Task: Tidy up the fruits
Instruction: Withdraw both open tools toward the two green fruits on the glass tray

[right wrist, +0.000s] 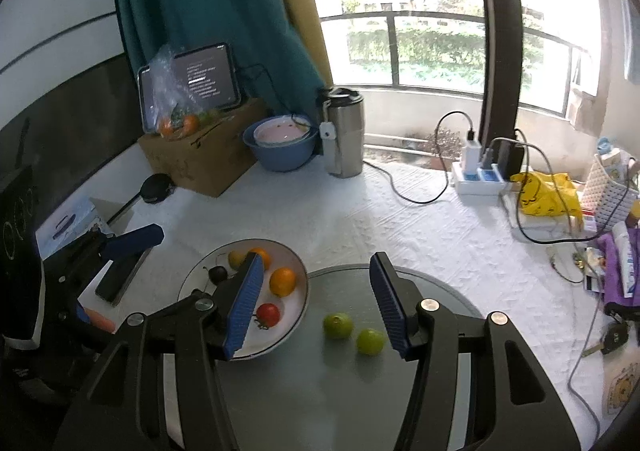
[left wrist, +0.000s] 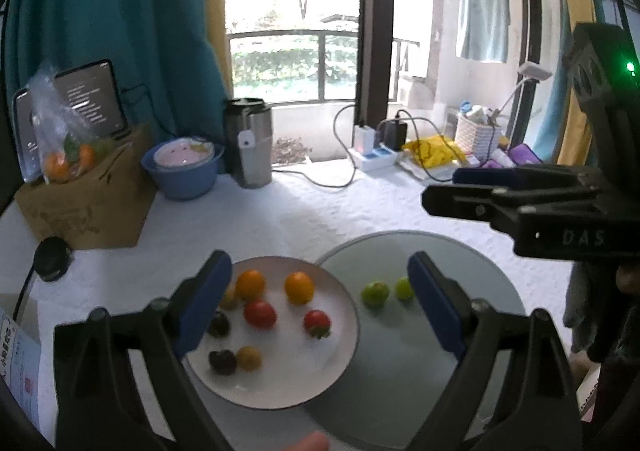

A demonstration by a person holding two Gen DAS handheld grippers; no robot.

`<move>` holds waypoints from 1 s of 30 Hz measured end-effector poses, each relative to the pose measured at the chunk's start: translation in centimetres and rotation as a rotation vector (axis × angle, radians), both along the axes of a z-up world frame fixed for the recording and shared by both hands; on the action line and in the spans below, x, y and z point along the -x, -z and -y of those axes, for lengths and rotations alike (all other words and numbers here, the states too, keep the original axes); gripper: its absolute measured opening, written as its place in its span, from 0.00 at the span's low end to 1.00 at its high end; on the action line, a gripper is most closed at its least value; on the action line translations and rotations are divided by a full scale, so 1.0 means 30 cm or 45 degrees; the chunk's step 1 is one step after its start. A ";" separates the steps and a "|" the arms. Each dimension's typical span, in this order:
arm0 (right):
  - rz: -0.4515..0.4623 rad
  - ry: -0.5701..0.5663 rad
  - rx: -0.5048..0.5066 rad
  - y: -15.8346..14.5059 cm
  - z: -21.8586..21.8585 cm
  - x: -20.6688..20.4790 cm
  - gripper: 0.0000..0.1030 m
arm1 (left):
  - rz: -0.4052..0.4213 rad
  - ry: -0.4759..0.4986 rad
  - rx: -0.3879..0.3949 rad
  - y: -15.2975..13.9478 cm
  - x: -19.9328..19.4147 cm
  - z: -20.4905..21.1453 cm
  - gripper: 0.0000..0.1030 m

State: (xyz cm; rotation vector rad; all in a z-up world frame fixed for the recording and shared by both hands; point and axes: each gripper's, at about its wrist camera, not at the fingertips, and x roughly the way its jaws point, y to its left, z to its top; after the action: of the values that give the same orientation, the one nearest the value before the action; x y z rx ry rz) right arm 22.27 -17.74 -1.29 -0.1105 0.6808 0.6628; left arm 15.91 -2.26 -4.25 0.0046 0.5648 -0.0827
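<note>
A white plate (left wrist: 340, 355) holds two orange fruits (left wrist: 299, 287), two red tomatoes (left wrist: 260, 313), two yellow fruits and two dark ones. Beside it on the right, a grey-green plate (left wrist: 400, 371) holds two green fruits (left wrist: 375, 293). My left gripper (left wrist: 320, 307) is open and empty above both plates. My right gripper shows side-on at the right in the left wrist view (left wrist: 460, 187). In the right wrist view it (right wrist: 316, 299) is open and empty above the green fruits (right wrist: 338, 325), with the white plate (right wrist: 296, 319) to the left and the grey-green plate (right wrist: 340, 391) below.
A cardboard box (right wrist: 200, 163) with a bag of fruit and a tablet, a blue bowl (right wrist: 280, 151) and a steel flask (right wrist: 344, 131) stand at the back. A power strip (right wrist: 480, 175), cables, a yellow bag and a white basket (right wrist: 608, 191) lie at the right. A phone (right wrist: 120, 275) lies at the left.
</note>
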 end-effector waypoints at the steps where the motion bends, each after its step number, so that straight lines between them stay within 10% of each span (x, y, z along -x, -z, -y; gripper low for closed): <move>1: 0.003 0.007 -0.003 -0.003 0.014 -0.002 0.56 | -0.002 0.010 -0.003 -0.002 -0.004 0.014 0.88; 14: -0.012 0.068 -0.002 0.025 0.151 -0.041 0.56 | -0.071 0.110 -0.007 0.055 -0.077 0.152 0.88; 30: -0.278 0.016 0.077 0.327 0.110 -0.179 0.56 | -0.233 0.190 -0.074 0.243 -0.179 0.187 0.88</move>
State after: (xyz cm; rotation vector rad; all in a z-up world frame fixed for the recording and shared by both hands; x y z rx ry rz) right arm 27.63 -21.05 -11.11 -0.0900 0.9114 0.6482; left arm 21.28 -7.86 -11.53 0.0963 0.7496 -0.2139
